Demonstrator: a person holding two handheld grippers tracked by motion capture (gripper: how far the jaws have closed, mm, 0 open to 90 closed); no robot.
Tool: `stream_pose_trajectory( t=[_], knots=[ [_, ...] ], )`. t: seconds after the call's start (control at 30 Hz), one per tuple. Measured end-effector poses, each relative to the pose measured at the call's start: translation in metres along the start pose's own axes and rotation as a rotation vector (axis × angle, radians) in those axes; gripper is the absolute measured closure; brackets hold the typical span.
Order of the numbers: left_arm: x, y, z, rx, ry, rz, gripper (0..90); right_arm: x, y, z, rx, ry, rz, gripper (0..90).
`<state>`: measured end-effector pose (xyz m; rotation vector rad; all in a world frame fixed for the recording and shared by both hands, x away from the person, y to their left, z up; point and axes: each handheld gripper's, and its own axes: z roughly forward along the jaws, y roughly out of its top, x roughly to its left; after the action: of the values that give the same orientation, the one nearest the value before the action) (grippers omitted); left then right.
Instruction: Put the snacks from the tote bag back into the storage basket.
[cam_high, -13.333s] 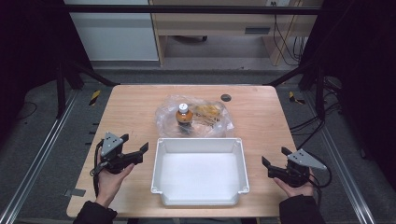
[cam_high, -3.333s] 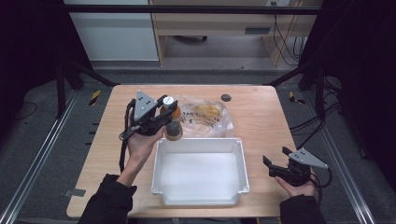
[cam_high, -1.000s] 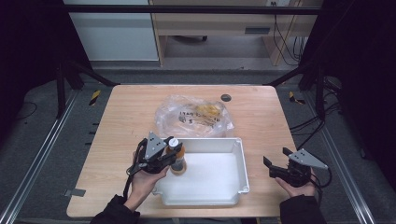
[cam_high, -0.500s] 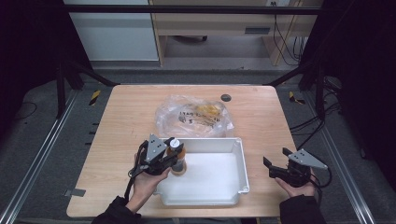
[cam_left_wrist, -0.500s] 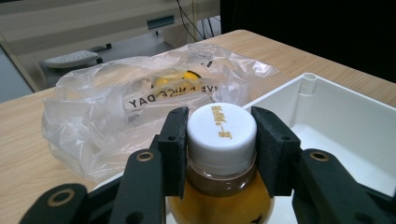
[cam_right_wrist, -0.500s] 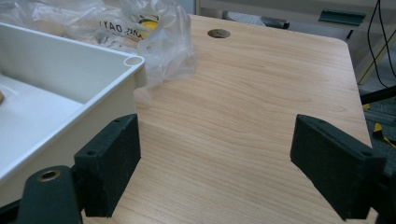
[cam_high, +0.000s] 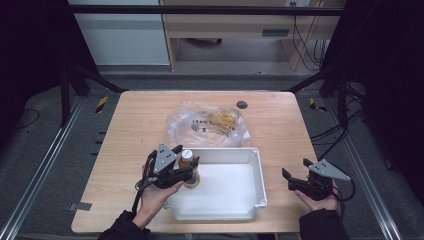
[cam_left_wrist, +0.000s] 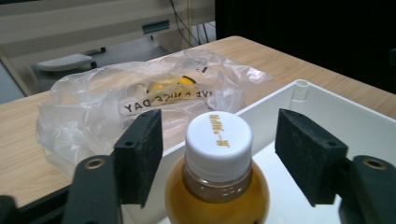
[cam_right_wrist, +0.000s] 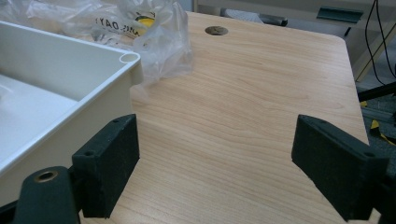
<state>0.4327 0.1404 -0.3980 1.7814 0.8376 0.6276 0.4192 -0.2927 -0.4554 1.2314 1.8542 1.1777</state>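
Inside the white bin (cam_high: 252, 165), the left gripper's (cam_left_wrist: 219, 158) fingers have just opened, flanking the bottle (cam_left_wrist: 217, 186) untouched; right gripper's (cam_right_wrist: 217, 170) fingers apart.

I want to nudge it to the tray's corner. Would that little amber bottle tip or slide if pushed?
The bottle is rounded, narrow-necked and looks full of liquid, so probably fairly heavy for its size. A high push at the white cap could tip it; low down, it would likely slide on the smooth tray.

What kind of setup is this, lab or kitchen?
Likely a lab data-collection rig: a bare wooden table framed by metal rails and black curtains, with cables trailing across the floor.
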Motion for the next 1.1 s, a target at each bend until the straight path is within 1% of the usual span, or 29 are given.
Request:
stream_pose_trajectory(
  t=[0.03, 0.13, 0.23, 0.27, 0.37, 0.43, 0.57, 0.63, 0.73, 0.83, 0.93, 1.1],
  knots=[
    [0.001, 0.001, -0.001, -0.003, -0.004, 0.003, 26.6, 0.0, 0.0, 0.0, 0.0, -0.001, 0.0, 14.9],
    [0.003, 0.004, -0.006, -0.016, -0.012, -0.013, 23.1, -0.001, 0.0, 0.0, 0.001, -0.003, 0.002, 14.5],
    [0.006, 0.005, -0.01, -0.005, -0.04, -0.01, 18.4, -0.001, -0.001, 0.001, 0.007, -0.007, 0.003, 14.4],
    [0.008, 0.005, -0.012, -0.008, -0.041, -0.009, 17.4, -0.001, -0.001, 0.001, 0.009, -0.008, 0.005, 14.4],
    [0.014, 0.005, -0.018, -0.018, -0.058, -0.027, 16.2, -0.002, -0.001, 0.001, 0.011, -0.009, 0.005, 14.1],
    [0.018, 0.005, -0.023, -0.024, -0.068, -0.03, 14.6, -0.002, -0.001, 0.0, 0.009, -0.011, 0.009, 14.0],
    [0.027, 0.003, -0.03, -0.025, -0.067, -0.034, 12.7, -0.003, -0.001, 0.0, 0.007, -0.013, 0.008, 13.8],
    [0.033, 0.002, -0.032, -0.023, -0.06, -0.041, 12.0, -0.003, -0.001, -0.001, 0.007, -0.014, 0.007, 13.8],
    [0.042, -0.002, -0.035, -0.016, -0.037, -0.051, 11.9, -0.003, -0.002, -0.001, 0.008, -0.016, 0.008, 13.8],
    [0.05, -0.007, -0.037, -0.002, -0.01, -0.048, 12.0, -0.004, -0.002, -0.001, 0.011, -0.019, 0.007, 13.8],
    [0.058, -0.014, -0.04, 0.011, 0.013, -0.049, 12.0, -0.004, -0.002, -0.001, 0.013, -0.021, 0.004, 13.8],
    [0.073, -0.028, -0.041, 0.041, 0.054, -0.067, 12.2, -0.005, -0.003, -0.001, 0.017, -0.026, 0.002, 14.0]
  ],
)
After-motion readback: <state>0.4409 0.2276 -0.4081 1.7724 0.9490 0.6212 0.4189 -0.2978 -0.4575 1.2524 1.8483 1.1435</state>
